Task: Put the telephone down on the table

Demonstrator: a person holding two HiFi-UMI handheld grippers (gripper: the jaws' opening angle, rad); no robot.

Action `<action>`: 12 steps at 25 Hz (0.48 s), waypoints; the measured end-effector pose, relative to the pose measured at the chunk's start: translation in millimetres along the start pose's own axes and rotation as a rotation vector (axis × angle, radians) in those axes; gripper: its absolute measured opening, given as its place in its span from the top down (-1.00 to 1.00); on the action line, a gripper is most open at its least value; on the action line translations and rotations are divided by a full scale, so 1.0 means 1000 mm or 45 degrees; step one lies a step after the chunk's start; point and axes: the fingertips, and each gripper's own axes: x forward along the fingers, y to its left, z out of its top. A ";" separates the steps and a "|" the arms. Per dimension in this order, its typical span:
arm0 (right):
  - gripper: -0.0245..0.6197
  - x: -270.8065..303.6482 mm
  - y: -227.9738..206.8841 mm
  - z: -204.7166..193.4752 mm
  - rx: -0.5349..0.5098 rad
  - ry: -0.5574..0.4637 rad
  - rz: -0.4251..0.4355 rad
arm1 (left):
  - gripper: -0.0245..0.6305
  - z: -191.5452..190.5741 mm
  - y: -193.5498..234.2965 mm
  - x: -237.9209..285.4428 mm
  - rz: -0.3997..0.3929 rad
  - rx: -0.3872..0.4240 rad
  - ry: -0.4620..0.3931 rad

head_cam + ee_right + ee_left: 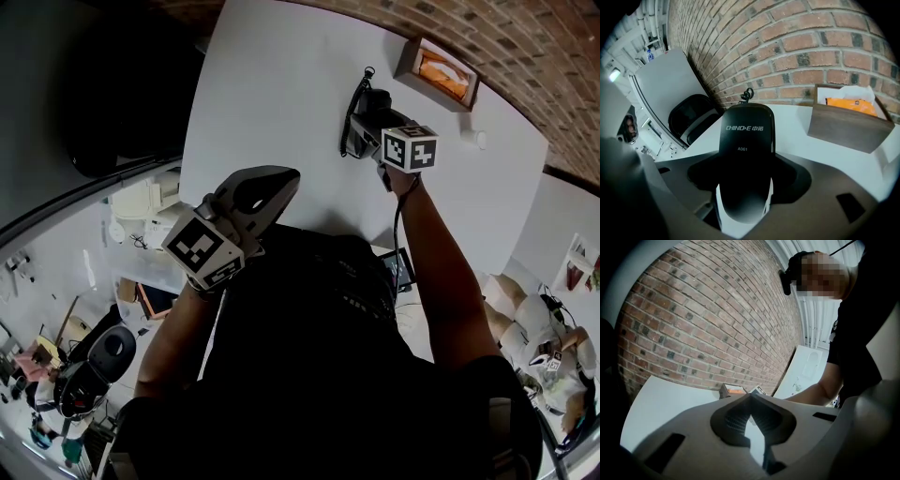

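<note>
Two grippers are in use. The left gripper (750, 398) hangs idle over the near edge of the bench (281, 84), its fingers (693, 427) closed tip to tip on nothing. The right gripper (745, 190) has its fingers (815, 187) clamped on the black telephone (746, 150) above the far bench; contact cannot be confirmed. Step in hand: lowering. Next: seat it, then release. A wooden box (436, 70) stands to the right, near but apart.

Glossy black plastic telephone (746, 154), wooden box (846, 127)
</note>
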 end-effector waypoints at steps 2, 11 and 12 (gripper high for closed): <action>0.04 0.003 -0.004 -0.002 0.019 0.002 -0.008 | 0.91 -0.001 -0.002 0.002 -0.008 0.004 0.002; 0.04 0.017 -0.018 -0.006 0.045 0.012 -0.052 | 0.91 -0.008 -0.006 0.000 -0.014 -0.007 0.022; 0.04 0.018 -0.019 -0.006 0.040 0.015 -0.056 | 0.91 -0.009 -0.006 0.001 -0.015 -0.010 0.026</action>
